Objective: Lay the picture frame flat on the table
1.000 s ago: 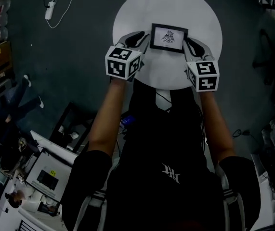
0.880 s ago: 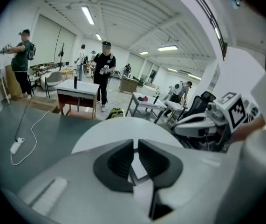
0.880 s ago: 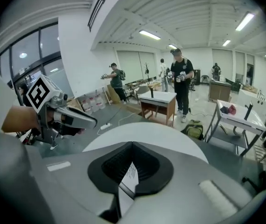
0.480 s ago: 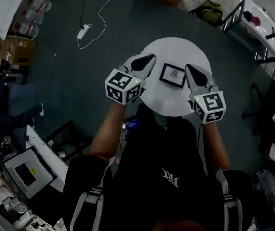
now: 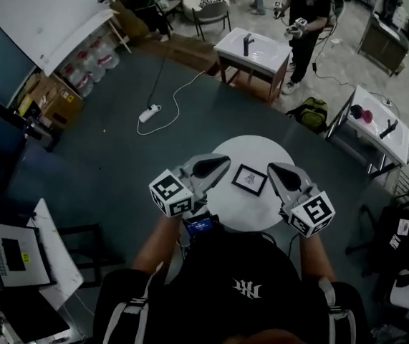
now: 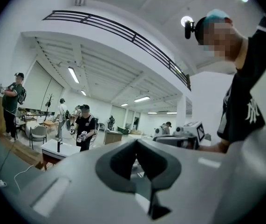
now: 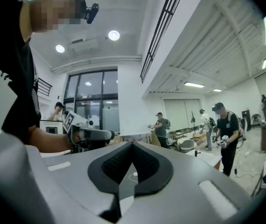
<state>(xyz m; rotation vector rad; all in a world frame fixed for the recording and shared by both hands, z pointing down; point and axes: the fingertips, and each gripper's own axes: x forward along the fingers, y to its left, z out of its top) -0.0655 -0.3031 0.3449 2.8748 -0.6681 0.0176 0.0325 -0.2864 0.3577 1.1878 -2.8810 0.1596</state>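
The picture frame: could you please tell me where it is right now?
In the head view, the picture frame lies near the middle of the round white table, between the left gripper and right gripper, touching neither.

A big open lab hall: grey floor [image 5: 118, 163], small white tables [image 5: 268, 54] spread about, other people [image 5: 304, 9] working standing, a power strip [image 5: 149, 112], cardboard boxes [image 5: 50, 104], water jugs [image 5: 93, 59], strip lights [image 6: 74, 74] overhead

Your black shirt [image 5: 247, 288] carries a white interlocked "NY" monogram, once on the back and once on the chest. No other text is legible.
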